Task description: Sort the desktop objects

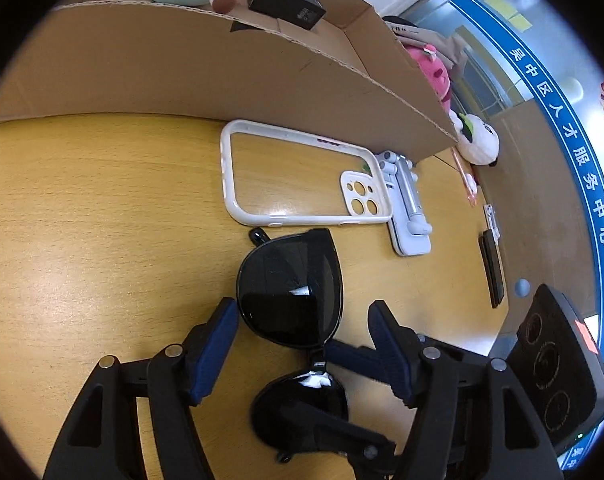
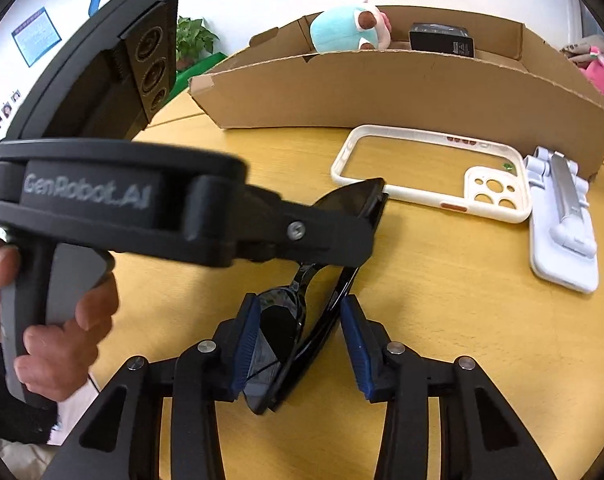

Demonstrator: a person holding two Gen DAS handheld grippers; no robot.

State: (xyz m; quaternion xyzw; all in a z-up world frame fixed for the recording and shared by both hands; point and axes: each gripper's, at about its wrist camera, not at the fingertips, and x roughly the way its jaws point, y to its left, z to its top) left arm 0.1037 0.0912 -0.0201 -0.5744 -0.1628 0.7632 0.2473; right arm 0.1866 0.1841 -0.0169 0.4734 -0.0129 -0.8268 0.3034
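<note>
Cardboard box (image 2: 402, 92) at table's (image 1: 82, 240) far side, black carton (image 2: 442, 40) label unreadable. "GenRobot.AI" on left gripper (image 2: 366, 216) body, bare hand (image 2: 54, 320) on grip, jaws apart around sunglasses (image 1: 290, 292) lens. Right gripper (image 2: 300, 344) straddles other lens; pad contact unclear. Sunglasses propped on table before phone case (image 1: 302, 176).

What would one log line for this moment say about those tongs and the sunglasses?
object: sunglasses on table | left tongs: open, straddling them | right tongs: around them, grip unclear
</note>
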